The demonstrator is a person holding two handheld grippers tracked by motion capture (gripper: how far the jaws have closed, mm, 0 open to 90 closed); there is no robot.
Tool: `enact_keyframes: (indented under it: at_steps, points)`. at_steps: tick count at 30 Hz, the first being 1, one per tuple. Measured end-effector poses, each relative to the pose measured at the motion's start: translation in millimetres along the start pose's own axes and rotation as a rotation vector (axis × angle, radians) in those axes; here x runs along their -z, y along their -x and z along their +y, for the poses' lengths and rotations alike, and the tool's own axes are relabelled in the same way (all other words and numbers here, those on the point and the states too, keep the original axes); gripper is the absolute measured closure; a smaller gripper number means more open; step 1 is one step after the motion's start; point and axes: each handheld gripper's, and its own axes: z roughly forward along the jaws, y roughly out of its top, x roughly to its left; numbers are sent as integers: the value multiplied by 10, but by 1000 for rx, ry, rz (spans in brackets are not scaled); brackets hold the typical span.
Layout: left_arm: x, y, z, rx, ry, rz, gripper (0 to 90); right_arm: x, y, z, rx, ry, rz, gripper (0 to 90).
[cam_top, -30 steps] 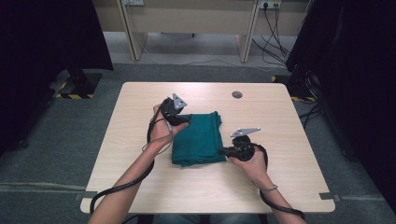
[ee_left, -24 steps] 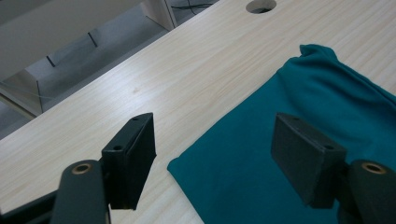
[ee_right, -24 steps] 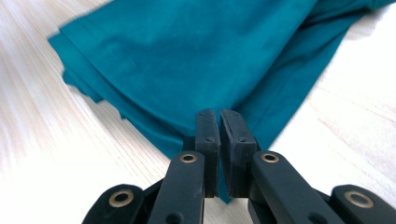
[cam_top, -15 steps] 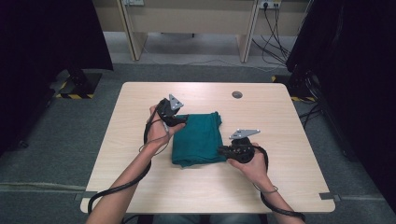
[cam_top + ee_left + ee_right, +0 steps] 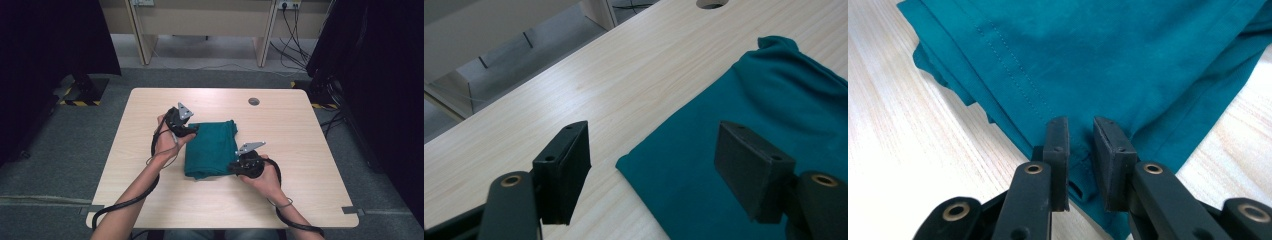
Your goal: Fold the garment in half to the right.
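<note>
A folded teal cloth (image 5: pixel 212 147) lies flat in the middle of the wooden table (image 5: pixel 300 135). My left gripper (image 5: pixel 192 131) hovers over the cloth's far left corner (image 5: pixel 644 165), its jaws wide open astride that corner and not touching it. My right gripper (image 5: pixel 231 166) sits low at the cloth's near right edge. Its jaws have just been opening and now stand a narrow gap apart (image 5: pixel 1080 145). The stitched hem (image 5: pixel 1013 65) lies under and between them, and the pads do not press on it.
A round cable hole (image 5: pixel 254 101) is in the table's far side. Cables trail from both grippers off the near edge. Bare wood surrounds the cloth on all sides. Desk legs and dark curtains stand beyond the table.
Both hands stay about where they were, and the cloth lies as before.
</note>
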Motion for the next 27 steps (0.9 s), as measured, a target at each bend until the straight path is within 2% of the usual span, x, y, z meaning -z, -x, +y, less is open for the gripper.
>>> enact_keyframes:
  at_steps: [5, 8, 9, 11, 15, 19, 20, 21, 22, 27]
  points:
    - [33, -37, -20, 7, 7, 4, 299, 23, 5, 19, -14, -5, 1, 744]
    - [53, -50, -36, 9, 12, 4, 295, 44, 20, 40, -20, 11, -2, 692]
    - [58, -52, -43, 10, 12, 4, 295, 68, 47, 73, -31, 36, -12, 667]
    - [68, -58, -67, 13, 11, 4, 293, 93, 77, 121, -39, 51, -19, 645]
    - [93, -85, -113, 21, 8, 1, 289, 155, 149, 308, -28, 95, -50, 567]
    - [129, -104, -151, 29, 13, -1, 287, 193, 250, 516, -25, 122, -62, 536]
    - [136, -103, -158, 32, 15, -2, 287, 193, 250, 516, -25, 122, -62, 536]
    - [142, -102, -166, 35, 18, -3, 285, 191, 301, 612, -24, 123, -68, 517]
    - [151, -103, -173, 32, 17, -3, 285, 191, 301, 612, -24, 123, -68, 517]
    - [175, -100, -197, 36, 24, -7, 282, 138, 438, 841, -24, 115, -82, 500]
